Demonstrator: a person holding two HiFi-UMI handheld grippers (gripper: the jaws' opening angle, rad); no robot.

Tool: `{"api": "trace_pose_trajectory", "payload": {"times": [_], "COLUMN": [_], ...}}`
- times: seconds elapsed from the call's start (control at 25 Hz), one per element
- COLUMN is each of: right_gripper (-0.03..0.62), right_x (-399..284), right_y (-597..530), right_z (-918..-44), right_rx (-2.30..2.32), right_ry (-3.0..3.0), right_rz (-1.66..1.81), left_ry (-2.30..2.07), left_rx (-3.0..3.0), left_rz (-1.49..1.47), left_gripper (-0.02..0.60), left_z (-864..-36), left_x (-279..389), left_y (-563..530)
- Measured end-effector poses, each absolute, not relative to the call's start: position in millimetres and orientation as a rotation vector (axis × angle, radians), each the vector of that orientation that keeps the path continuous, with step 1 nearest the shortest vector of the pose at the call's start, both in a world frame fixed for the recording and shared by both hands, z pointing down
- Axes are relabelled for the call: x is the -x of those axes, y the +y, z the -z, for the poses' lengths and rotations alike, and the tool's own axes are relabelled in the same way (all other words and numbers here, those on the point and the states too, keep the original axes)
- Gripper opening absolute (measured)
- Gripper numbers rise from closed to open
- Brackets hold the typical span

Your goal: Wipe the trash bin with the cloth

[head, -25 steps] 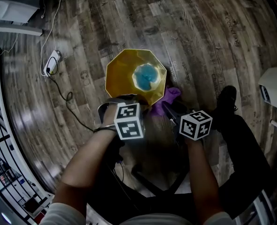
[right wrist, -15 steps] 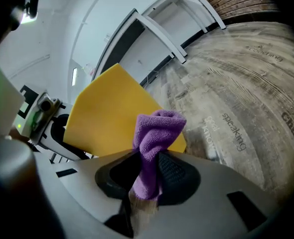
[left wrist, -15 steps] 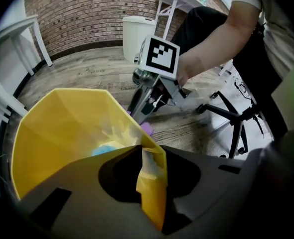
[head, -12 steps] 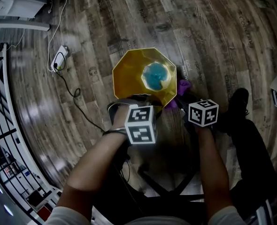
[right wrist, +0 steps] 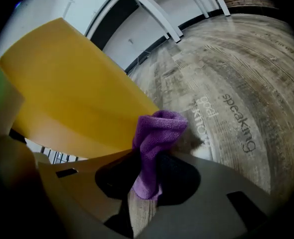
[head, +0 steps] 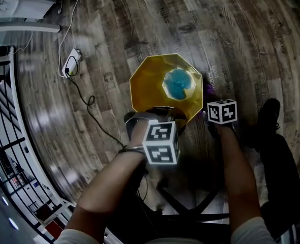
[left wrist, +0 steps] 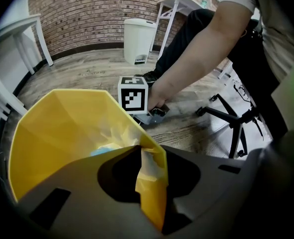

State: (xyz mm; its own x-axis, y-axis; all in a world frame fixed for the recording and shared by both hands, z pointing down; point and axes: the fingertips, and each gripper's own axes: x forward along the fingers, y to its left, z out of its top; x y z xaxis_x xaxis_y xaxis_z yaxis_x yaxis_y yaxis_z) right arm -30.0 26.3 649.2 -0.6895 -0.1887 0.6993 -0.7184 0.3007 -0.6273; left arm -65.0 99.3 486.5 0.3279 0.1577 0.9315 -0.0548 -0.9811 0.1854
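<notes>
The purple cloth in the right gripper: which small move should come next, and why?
Probably press the purple cloth onto the outer wall of the yellow bin and stroke down. The right gripper is shut on the cloth beside that wall, while the left gripper clamps the bin's rim, steadying it.

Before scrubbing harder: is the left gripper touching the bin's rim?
Touching. The left gripper view shows the left gripper clamped on the rim of the yellow trash bin.
</notes>
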Motion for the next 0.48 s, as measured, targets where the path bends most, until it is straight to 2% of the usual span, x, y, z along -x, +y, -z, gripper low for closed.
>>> {"api": "trace_pose_trajectory", "payload": {"times": [0.28, 0.48], "right_gripper": [0.100, 0.100], "right_x": [31, 37], "right_y": [26, 24], "right_z": [-692, -682], "right_rx": [-0.847, -0.842], "right_ry": [-1.930, -1.934], "right_rz": [-1.313, -1.304], "left_ry": [0.075, 0.061], "left_rx": [-2.420, -2.412], "left_rz": [-1.696, -1.683], "left_gripper": [0.066, 0.066], "left_z": [-484, -484], "left_x": [65, 64], "left_y": [98, 96]}}
